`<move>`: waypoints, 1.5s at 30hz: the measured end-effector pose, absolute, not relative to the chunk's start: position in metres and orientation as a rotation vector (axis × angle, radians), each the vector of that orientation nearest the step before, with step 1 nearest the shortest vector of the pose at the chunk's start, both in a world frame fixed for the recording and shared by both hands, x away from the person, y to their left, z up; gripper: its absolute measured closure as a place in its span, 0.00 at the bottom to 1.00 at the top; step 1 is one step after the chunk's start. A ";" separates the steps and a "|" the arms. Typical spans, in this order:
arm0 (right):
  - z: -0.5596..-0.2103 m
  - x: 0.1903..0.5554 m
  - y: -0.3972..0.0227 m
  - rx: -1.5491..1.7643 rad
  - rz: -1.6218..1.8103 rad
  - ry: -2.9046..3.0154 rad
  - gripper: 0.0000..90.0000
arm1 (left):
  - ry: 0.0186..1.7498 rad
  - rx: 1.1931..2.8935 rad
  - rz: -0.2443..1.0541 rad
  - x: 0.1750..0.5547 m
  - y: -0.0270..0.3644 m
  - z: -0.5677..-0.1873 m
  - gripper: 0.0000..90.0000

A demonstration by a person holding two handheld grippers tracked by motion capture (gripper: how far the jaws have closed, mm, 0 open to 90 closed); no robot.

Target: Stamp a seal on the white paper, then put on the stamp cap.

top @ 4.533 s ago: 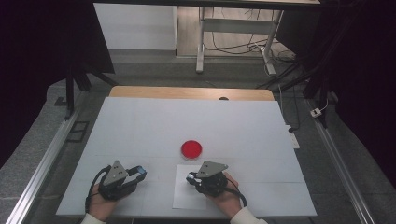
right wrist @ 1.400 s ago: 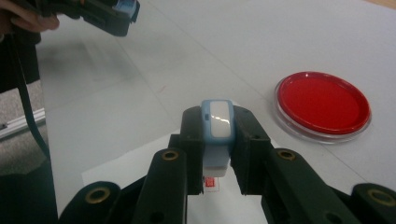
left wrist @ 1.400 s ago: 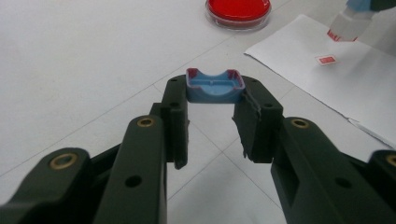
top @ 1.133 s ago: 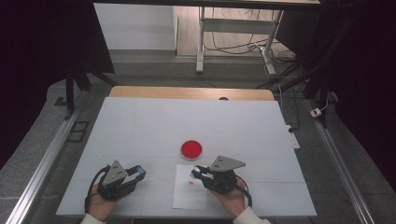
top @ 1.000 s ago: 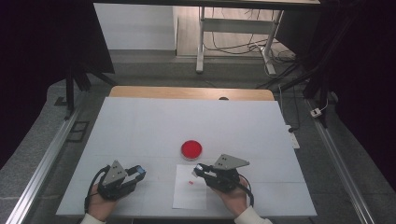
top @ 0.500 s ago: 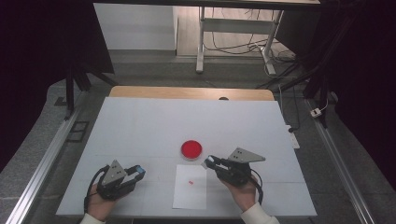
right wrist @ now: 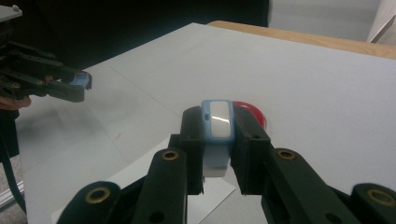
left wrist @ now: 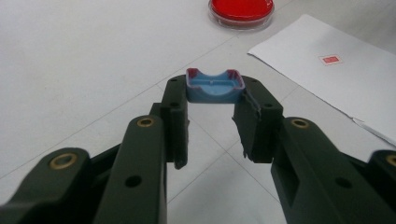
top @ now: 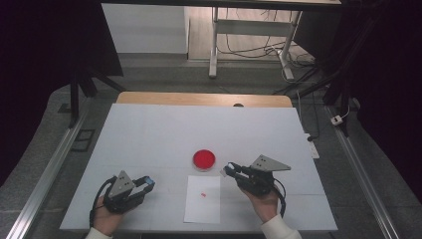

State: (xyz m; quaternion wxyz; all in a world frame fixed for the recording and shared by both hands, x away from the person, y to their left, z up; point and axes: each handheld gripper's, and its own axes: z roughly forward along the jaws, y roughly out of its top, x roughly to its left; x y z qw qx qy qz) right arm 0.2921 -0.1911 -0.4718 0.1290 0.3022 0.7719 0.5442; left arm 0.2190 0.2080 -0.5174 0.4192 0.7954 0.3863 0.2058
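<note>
My left gripper [top: 148, 182] rests low at the table's front left, shut on a small blue tray-shaped piece [left wrist: 215, 87] with reddish edges, gripped at the jaw tips [left wrist: 215, 93]. My right gripper [top: 229, 170] hovers right of a white paper sheet [top: 203, 199], pointing left, shut on a blue block with a white face [right wrist: 217, 125]. A small red mark [top: 204, 194] sits on the sheet. A round red dish [top: 204, 159] lies just beyond the sheet, partly hidden behind the block in the right gripper view [right wrist: 254, 115]. Farther off in that view, the left gripper [right wrist: 74, 88] shows with its blue piece.
The white tabletop [top: 164, 134] stretches wide beyond the dish, with a wooden edge [top: 199, 98] at the far side. Metal rails [top: 50, 169] run along both sides. Table legs and cables [top: 249, 45] stand on the floor beyond.
My right gripper has lifted off the paper and moved right with the blue block, uncovering the sheet and its red mark. The left gripper has stayed put.
</note>
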 end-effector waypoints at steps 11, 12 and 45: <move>-0.471 0.292 -0.190 0.865 1.591 2.242 0.83 | 0.968 1.996 0.514 0.221 0.208 -0.518 0.73; -0.471 0.292 -0.191 0.866 1.592 2.240 0.83 | 0.968 1.996 0.514 0.221 0.208 -0.518 0.73; -0.471 0.290 -0.185 0.847 1.589 2.272 0.83 | 0.905 2.013 0.511 0.228 0.185 -0.514 0.73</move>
